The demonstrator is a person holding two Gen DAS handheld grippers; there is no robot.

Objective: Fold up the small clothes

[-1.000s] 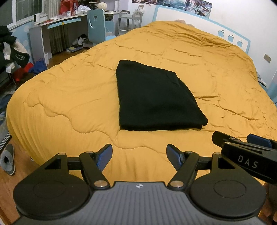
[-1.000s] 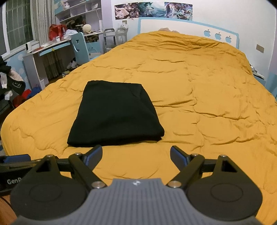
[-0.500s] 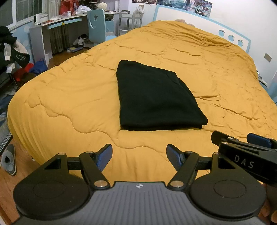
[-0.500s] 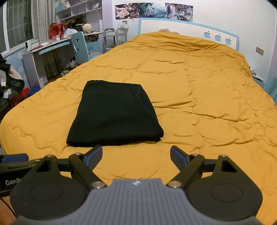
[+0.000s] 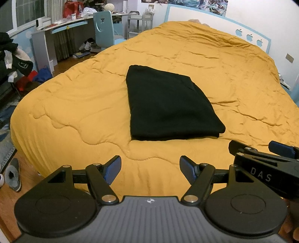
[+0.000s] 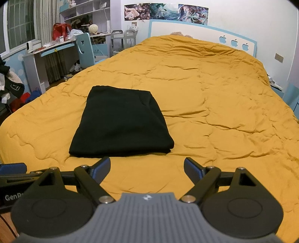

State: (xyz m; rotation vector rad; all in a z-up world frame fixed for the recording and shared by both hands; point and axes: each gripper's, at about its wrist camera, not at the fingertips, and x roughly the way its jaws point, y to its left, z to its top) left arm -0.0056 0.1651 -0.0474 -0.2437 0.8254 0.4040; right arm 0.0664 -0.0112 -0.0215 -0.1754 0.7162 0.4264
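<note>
My left tool (image 5: 150, 169) is black, with two round discs, silver screws, blue pads on its fingers (image 5: 112, 169) and a grey ribbed middle. My right tool (image 6: 146, 168) looks the same. White letters "DAS" show on its side, "GenR" on the left one's.

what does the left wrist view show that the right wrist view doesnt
Only the left wrist view shows the grey slipper on the wooden floor and the right gripper marked DAS.

Only the right wrist view shows the white wall shelves and the full row of posters.

Both show the folded black garment lying on the mustard-yellow quilt, with both grippers' jaws open and empty.
</note>
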